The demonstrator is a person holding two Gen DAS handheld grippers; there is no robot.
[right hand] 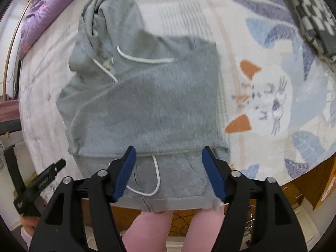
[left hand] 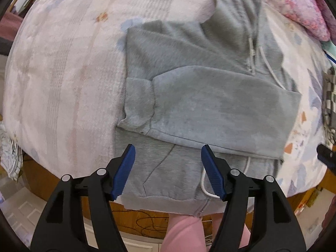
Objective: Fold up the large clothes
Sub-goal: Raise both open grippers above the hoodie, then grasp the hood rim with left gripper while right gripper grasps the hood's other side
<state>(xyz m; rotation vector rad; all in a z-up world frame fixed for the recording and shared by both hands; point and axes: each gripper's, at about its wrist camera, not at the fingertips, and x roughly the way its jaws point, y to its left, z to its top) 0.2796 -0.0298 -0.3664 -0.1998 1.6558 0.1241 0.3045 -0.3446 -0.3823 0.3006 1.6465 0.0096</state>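
Observation:
A grey zip hoodie (left hand: 199,96) lies on the bed with both sleeves folded across its body; it also shows in the right wrist view (right hand: 142,109). Its hem hangs over the near bed edge. White drawstrings (right hand: 145,59) lie on the chest and near the hem. My left gripper (left hand: 168,153) is open and empty above the hem's left part. My right gripper (right hand: 169,154) is open and empty above the hem's right part. The hood (right hand: 105,6) lies at the far end.
A pale floral bedspread (left hand: 63,73) covers the bed. A purple quilt (right hand: 42,10) lies at the far side. A checkered cloth (right hand: 310,21) lies at the right. The person's pink-clad legs (right hand: 151,226) stand at the wooden bed edge (left hand: 42,180). The left gripper's body (right hand: 35,189) shows at lower left.

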